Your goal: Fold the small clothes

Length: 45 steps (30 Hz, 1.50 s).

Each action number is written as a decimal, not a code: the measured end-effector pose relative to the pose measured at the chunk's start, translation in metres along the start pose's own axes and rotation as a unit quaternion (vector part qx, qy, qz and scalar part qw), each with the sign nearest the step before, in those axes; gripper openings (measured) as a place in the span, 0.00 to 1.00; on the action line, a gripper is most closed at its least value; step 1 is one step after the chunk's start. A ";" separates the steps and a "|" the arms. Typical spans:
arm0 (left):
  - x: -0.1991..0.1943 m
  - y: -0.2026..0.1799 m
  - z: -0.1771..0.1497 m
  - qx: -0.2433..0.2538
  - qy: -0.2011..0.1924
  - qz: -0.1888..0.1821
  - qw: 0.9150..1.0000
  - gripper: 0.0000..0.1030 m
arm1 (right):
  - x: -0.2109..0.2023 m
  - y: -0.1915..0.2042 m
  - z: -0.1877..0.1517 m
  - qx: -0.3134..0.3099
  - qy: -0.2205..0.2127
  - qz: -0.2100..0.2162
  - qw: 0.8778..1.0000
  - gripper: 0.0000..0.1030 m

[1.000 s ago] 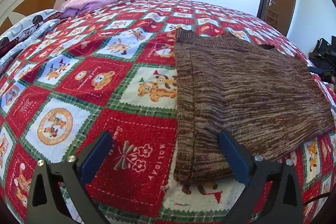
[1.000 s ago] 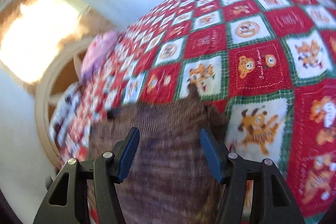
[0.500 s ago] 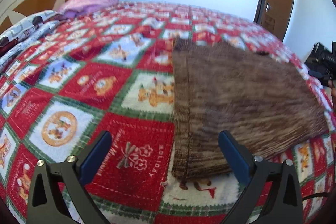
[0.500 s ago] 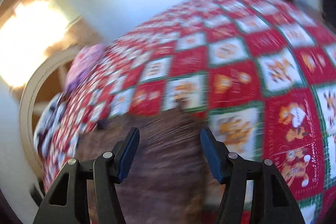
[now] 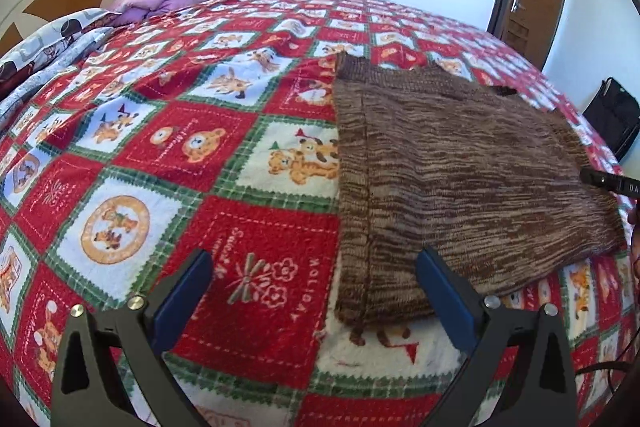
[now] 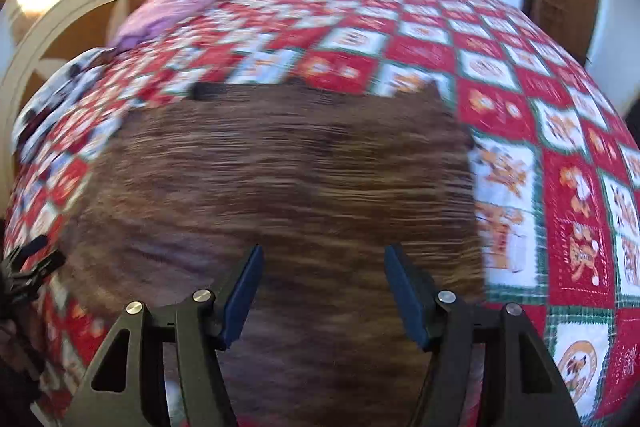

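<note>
Right wrist view is swinging from the far corner to square over the sweater (image 6: 280, 179); both grippers (image 6: 324, 287) (image 5: 312, 291) are hanging released, readying a fold.

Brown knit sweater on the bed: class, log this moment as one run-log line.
stage: pre-grasp | brown knit sweater: flat on the Christmas blanket | left tongs: open, empty | right tongs: open above sweater

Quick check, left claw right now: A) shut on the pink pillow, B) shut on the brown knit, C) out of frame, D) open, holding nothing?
D: the left claw has its jaws spread wide over the blanket, with the brown knit lying flat beyond them, ungripped.
</note>
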State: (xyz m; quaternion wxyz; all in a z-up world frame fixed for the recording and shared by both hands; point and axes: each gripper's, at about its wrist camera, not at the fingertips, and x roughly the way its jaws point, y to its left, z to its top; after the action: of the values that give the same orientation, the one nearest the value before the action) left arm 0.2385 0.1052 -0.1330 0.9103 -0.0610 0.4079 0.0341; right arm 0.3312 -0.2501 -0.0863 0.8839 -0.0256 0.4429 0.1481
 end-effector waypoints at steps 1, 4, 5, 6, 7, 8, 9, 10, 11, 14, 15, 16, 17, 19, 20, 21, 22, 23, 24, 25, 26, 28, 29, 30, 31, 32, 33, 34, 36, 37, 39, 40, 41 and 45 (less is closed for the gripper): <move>-0.002 0.002 0.000 0.003 -0.001 0.005 1.000 1.00 | -0.006 0.013 -0.002 -0.018 -0.004 0.002 1.000 0.62; -0.004 0.012 0.000 -0.003 0.001 0.012 1.000 1.00 | -0.016 0.062 -0.015 -0.080 -0.013 0.011 0.997 0.62; -0.004 0.016 0.000 -0.008 0.003 0.011 1.000 1.00 | -0.018 0.071 -0.019 -0.092 -0.014 0.014 0.996 0.62; -0.004 0.019 0.000 -0.012 0.005 0.012 1.000 1.00 | -0.018 0.088 -0.023 -0.108 -0.014 0.020 0.994 0.62; -0.004 0.023 0.000 -0.015 0.006 0.013 1.000 1.00 | -0.016 0.104 -0.027 -0.124 -0.012 0.026 0.992 0.62; -0.005 0.026 0.000 -0.015 0.007 0.016 1.000 1.00 | -0.014 0.118 -0.030 -0.140 -0.008 0.030 0.990 0.62; -0.006 0.028 -0.001 -0.015 0.006 0.018 1.000 1.00 | -0.012 0.131 -0.035 -0.158 -0.006 0.031 0.987 0.62; -0.008 0.031 -0.001 -0.012 0.004 0.021 1.000 1.00 | -0.010 0.145 -0.041 -0.178 -0.006 0.027 0.984 0.62; -0.010 0.034 -0.001 -0.011 0.002 0.024 1.000 1.00 | -0.008 0.157 -0.045 -0.194 -0.007 0.023 0.981 0.62; -0.014 0.044 -0.002 -0.009 -0.002 0.032 0.999 1.00 | -0.001 0.186 -0.053 -0.240 -0.013 0.013 0.971 0.62; -0.015 0.047 -0.003 -0.010 -0.003 0.033 0.999 1.00 | 0.000 0.191 -0.055 -0.248 -0.015 0.011 0.969 0.62; -0.016 0.051 -0.004 -0.009 -0.004 0.035 0.999 1.00 | 0.002 0.197 -0.057 -0.257 -0.016 0.008 0.966 0.62; -0.017 0.054 -0.004 -0.007 -0.004 0.038 0.999 1.00 | 0.003 0.203 -0.058 -0.263 -0.016 0.006 0.965 0.62; -0.020 0.060 -0.005 -0.003 -0.005 0.041 0.999 1.00 | 0.006 0.214 -0.060 -0.273 -0.019 0.002 0.962 0.62; -0.022 0.064 -0.006 -0.002 -0.006 0.042 0.999 1.00 | 0.007 0.218 -0.061 -0.278 -0.019 0.003 0.960 0.62; -0.023 0.068 -0.005 -0.002 -0.008 0.042 0.999 1.00 | 0.008 0.224 -0.062 -0.283 -0.019 0.005 0.959 0.62; -0.026 0.072 -0.005 -0.002 -0.011 0.042 0.999 1.00 | 0.009 0.229 -0.062 -0.287 -0.021 0.004 0.958 0.62; -0.028 0.078 -0.004 -0.003 -0.014 0.042 0.999 1.00 | 0.010 0.234 -0.063 -0.293 -0.025 0.004 0.956 0.62; -0.030 0.082 -0.004 -0.004 -0.017 0.043 0.999 1.00 | 0.010 0.239 -0.063 -0.298 -0.027 0.004 0.954 0.62; -0.032 0.088 -0.003 -0.006 -0.020 0.043 0.999 1.00 | 0.011 0.243 -0.064 -0.301 -0.029 0.004 0.953 0.62; -0.034 0.094 -0.002 -0.010 -0.023 0.044 0.999 1.00 | 0.011 0.247 -0.064 -0.305 -0.029 0.006 0.952 0.62; -0.037 0.106 0.001 -0.020 -0.027 0.048 0.998 1.00 | 0.012 0.256 -0.064 -0.310 -0.030 0.013 0.950 0.62; -0.038 0.112 0.001 -0.026 -0.029 0.049 0.998 1.00 | 0.013 0.259 -0.065 -0.311 -0.030 0.016 0.950 0.62; -0.038 0.117 0.002 -0.032 -0.029 0.050 0.998 1.00 | 0.013 0.264 -0.065 -0.314 -0.031 0.019 0.949 0.62; -0.038 0.121 0.003 -0.038 -0.029 0.050 0.998 1.00 | 0.014 0.269 -0.066 -0.319 -0.032 0.021 0.947 0.62; -0.038 0.125 0.004 -0.043 -0.030 0.048 0.997 1.00 | 0.015 0.275 -0.066 -0.326 -0.036 0.019 0.945 0.62; -0.037 0.128 0.005 -0.048 -0.029 0.045 0.997 1.00 | 0.017 0.281 -0.067 -0.331 -0.039 0.016 0.943 0.62; -0.036 0.129 0.006 -0.053 -0.027 0.040 0.997 1.00 | 0.019 0.288 -0.066 -0.338 -0.044 0.011 0.940 0.62; -0.034 0.130 0.009 -0.061 -0.024 0.022 0.998 1.00 | 0.023 0.300 -0.065 -0.348 -0.053 -0.003 0.936 0.62; -0.032 0.129 0.012 -0.064 -0.023 0.009 0.998 1.00 | 0.026 0.306 -0.064 -0.352 -0.058 -0.010 0.934 0.62; -0.031 0.127 0.019 -0.067 -0.025 -0.012 0.997 1.00 | 0.031 0.315 -0.064 -0.361 -0.072 -0.029 0.929 0.62; -0.030 0.126 0.024 -0.066 -0.030 -0.024 0.997 1.00 | 0.032 0.318 -0.064 -0.365 -0.079 -0.038 0.927 0.62; -0.029 0.125 0.028 -0.064 -0.033 -0.032 0.997 1.00 | 0.034 0.320 -0.064 -0.366 -0.084 -0.047 0.926 0.62; -0.023 0.121 0.050 -0.058 -0.054 -0.067 0.995 1.00 | 0.032 0.321 -0.067 -0.365 -0.094 -0.054 0.925 0.62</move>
State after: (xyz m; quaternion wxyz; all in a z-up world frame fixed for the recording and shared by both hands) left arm 0.2461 0.2322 -0.0928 0.9261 -0.1389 0.3508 -0.0006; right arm 0.2061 0.0522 -0.1251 0.8573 -0.3566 0.2712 0.2535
